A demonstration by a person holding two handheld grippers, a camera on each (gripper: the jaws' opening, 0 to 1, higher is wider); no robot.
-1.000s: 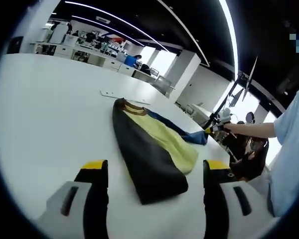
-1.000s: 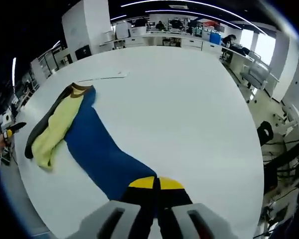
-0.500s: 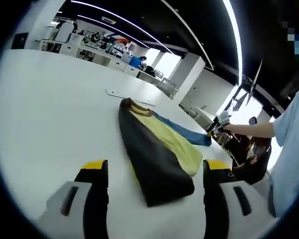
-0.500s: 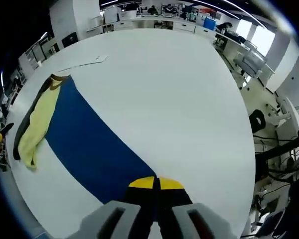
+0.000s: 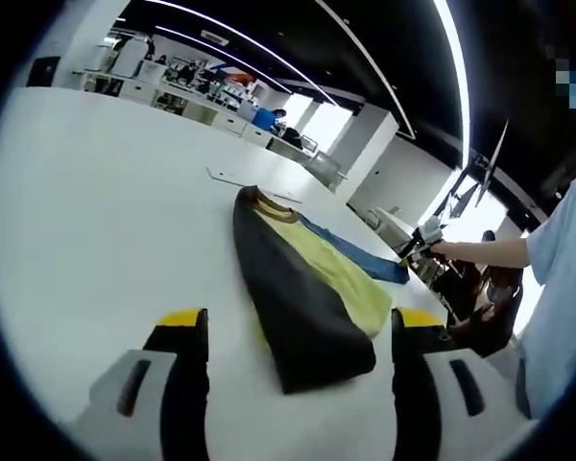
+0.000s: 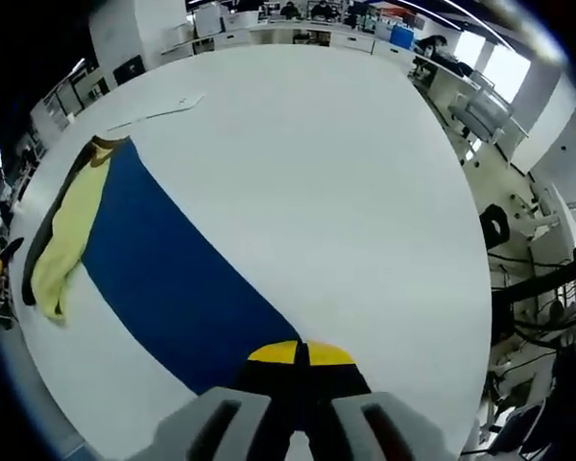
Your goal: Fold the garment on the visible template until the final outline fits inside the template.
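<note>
Garment pinched in right tool

Compared with a second ago, the blue panel of the garment is pulled out flat and wide across the worktop, from the collar at 10 o'clock down to the clamped right hand-held gripper. Earlier it was a narrow, wavy strip. The black and yellow fold now lies closer to the left hand-held gripper.

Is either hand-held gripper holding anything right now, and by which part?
The right hand-held gripper pinches the blue fabric panel's near edge. The left hand-held gripper holds nothing.
</note>
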